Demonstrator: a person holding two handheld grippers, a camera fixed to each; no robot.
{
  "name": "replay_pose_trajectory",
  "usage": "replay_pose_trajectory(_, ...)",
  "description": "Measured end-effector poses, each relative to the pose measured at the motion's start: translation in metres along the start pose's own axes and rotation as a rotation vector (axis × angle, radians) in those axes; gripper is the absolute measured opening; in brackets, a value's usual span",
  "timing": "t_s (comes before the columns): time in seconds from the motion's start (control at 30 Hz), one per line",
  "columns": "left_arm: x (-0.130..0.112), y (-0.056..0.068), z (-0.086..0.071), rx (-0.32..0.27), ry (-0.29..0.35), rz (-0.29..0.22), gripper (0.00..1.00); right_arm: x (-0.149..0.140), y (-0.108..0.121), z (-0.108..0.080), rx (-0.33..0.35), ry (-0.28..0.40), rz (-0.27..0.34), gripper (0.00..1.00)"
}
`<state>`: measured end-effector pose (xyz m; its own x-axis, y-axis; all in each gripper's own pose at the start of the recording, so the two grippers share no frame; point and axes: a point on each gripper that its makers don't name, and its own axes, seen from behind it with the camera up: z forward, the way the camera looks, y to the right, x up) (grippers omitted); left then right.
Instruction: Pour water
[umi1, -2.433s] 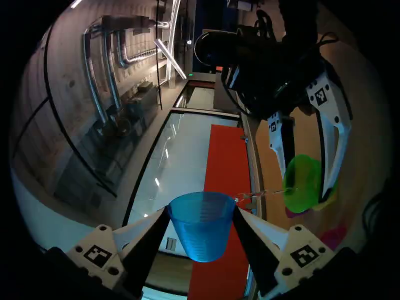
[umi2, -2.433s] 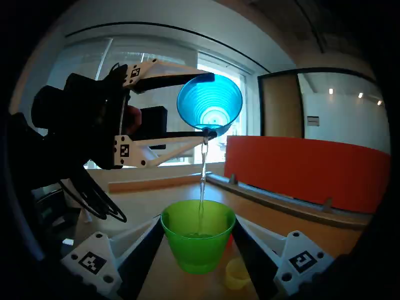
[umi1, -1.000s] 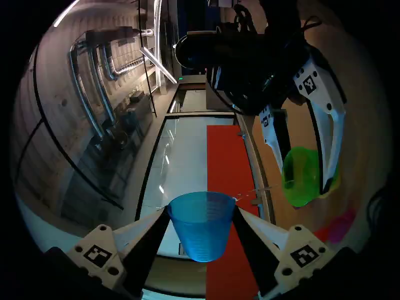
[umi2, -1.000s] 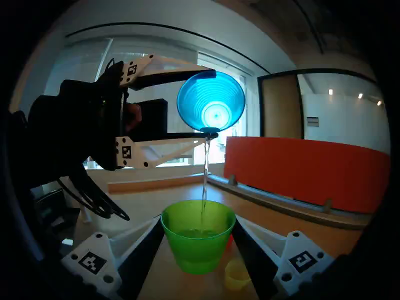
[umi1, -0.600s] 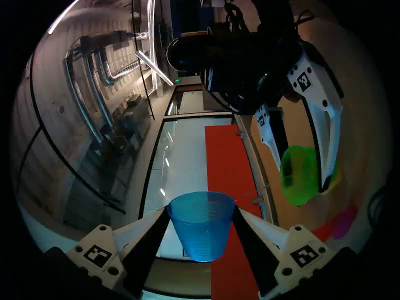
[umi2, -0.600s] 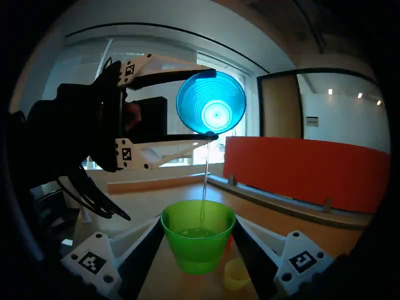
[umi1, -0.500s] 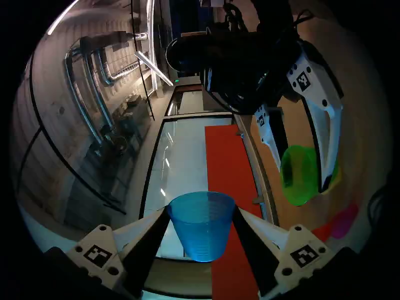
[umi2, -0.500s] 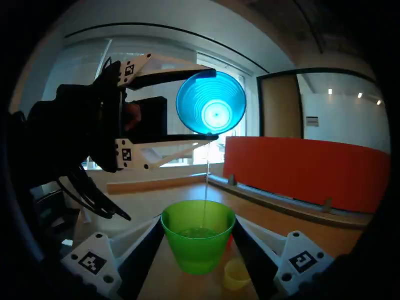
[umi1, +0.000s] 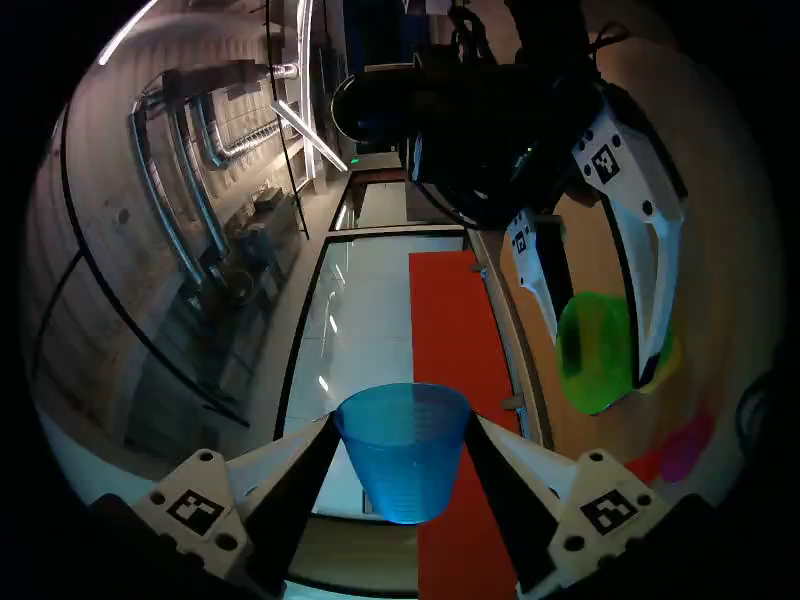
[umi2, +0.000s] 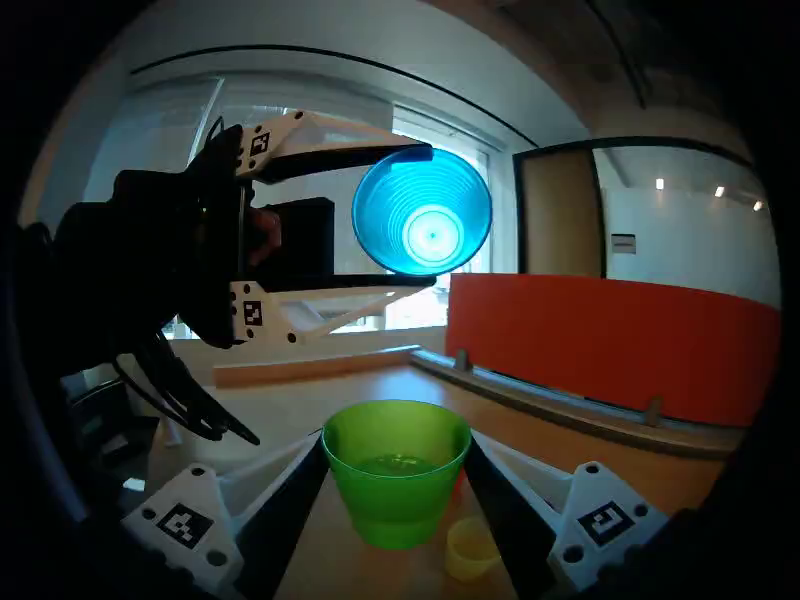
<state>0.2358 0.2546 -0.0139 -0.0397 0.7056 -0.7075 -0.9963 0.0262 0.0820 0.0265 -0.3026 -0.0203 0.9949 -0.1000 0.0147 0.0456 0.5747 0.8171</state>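
Holds the left gripper (umi2: 428, 215) raised high in the right gripper view and rolled onto its side, one finger above the other. Pinches a translucent blue plastic cup (umi2: 421, 212) between both fingers, jaws closed against its wall. Sets the right gripper (umi2: 397, 440) low and level, fingers pointing forward over a light wooden table (umi2: 560, 440). Clamps a translucent green plastic cup (umi2: 397, 490) between both fingers.

Counts two grippers, one blue cup, one green cup and one small yellow cup (umi2: 468, 548), placed on the table just beside the green cup's base.

Turns the blue cup's mouth toward the right gripper's camera, base away, long axis near horizontal. Places the blue cup above the green cup, apart from it. Stands the green cup upright, mouth up, long axis vertical, with shallow water (umi2: 393, 464) in the bottom. Cannot tell whether the green cup's base touches the table.
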Motion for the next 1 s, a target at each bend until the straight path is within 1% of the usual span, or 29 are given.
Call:
replay_pose_trajectory(0.07,-0.001,0.0,0.001,0.0,-0.001,-0.006,0.88,0.0,0.0,-0.001,0.0,0.0,0.0,0.91)
replay_pose_trajectory(0.17,-0.004,0.0,0.001,0.002,-0.007,-0.027,0.88,0.0,0.0,-0.001,0.0,0.001,0.001,0.91)
replay_pose_trajectory(0.4,-0.015,-0.003,0.003,0.019,-0.028,-0.112,0.88,0.0,0.001,-0.004,-0.003,0.005,-0.002,0.91)
replay_pose_trajectory(0.6,-0.022,-0.002,0.003,0.025,-0.039,-0.205,0.88,0.002,0.003,-0.006,-0.008,0.011,-0.004,0.91)
replay_pose_trajectory(0.87,-0.028,0.005,0.003,0.026,-0.052,-0.37,0.88,0.003,0.005,-0.009,-0.014,0.019,-0.007,0.91)
replay_pose_trajectory(1.0,-0.031,0.007,0.003,0.033,-0.056,-0.425,0.88,0.004,0.005,-0.01,-0.016,0.021,-0.009,0.91)
